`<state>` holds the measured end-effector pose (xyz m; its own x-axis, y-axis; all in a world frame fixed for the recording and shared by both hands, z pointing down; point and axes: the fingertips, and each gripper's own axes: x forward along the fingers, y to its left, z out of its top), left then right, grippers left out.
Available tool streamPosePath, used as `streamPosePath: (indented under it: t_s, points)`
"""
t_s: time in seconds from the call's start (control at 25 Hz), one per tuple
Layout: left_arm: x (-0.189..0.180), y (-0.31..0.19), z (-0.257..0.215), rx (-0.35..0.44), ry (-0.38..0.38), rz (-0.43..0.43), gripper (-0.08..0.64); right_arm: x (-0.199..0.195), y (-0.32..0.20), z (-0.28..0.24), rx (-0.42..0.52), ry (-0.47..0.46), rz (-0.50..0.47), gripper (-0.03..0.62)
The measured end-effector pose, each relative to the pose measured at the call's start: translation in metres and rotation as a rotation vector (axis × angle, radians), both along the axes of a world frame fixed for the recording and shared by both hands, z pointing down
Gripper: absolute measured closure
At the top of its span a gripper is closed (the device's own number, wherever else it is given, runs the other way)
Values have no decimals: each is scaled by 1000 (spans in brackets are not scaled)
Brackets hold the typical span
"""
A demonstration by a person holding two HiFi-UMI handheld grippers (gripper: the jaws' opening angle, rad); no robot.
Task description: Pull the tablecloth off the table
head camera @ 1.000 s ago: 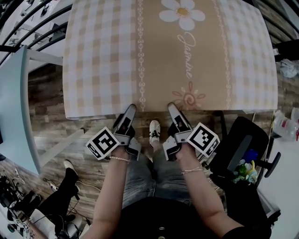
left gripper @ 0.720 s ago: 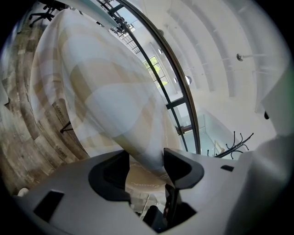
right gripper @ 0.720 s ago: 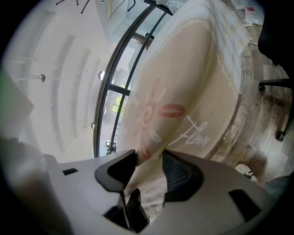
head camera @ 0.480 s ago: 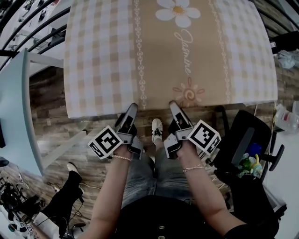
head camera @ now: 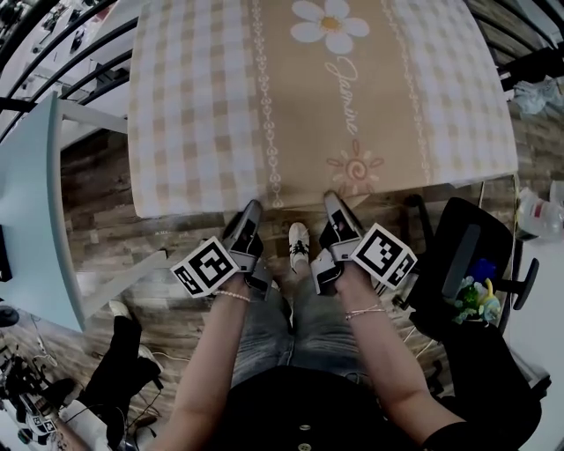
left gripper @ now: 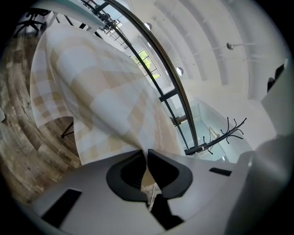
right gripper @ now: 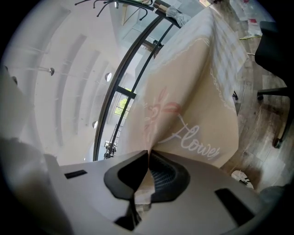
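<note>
Tablecloth of beige-and-white check (head camera: 203,97), with a plain beige centre band printed with a white daisy (head camera: 330,22), lies spread flat across the table, its near edge hanging over the side that faces the person. 2 hand-held grippers meet that hanging hem side by side. The left gripper (head camera: 254,208) sits where the checks give way to the centre band, its jaws closing tight on the cloth; the left gripper view shows the fabric pinched between the dark pads (left gripper: 133,172) and fanning up and away from them. The right gripper (head camera: 333,199) is at the hem just below a pink spiral flower (head camera: 355,169), its jaws likewise closing on the tablecloth, and the right gripper view shows beige fabric with white script caught between the pads (right gripper: 165,176). Each gripper carries a black-and-white marker cube, the left cube (head camera: 204,267) and the right cube (head camera: 384,255) both turned toward the head camera. Between the 2 tools a white sneaker (head camera: 298,242) rests on the brown wood-plank floor (head camera: 97,176). A black office chair (head camera: 467,264) stands near the table's right corner.
</note>
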<state>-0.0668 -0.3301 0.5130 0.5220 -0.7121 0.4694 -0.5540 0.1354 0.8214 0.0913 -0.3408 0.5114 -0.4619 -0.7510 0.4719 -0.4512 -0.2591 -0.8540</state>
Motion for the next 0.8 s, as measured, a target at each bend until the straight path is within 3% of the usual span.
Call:
streamPosePath:
  t_s: [0.6,0.8]
  points:
    - [-4,25,-28,29,-46,39,545,-5,31,-22,8,0,-23,565]
    - [-7,-9,-51,33,-32,32,545,-8,-3,-44,9,4,-13,565]
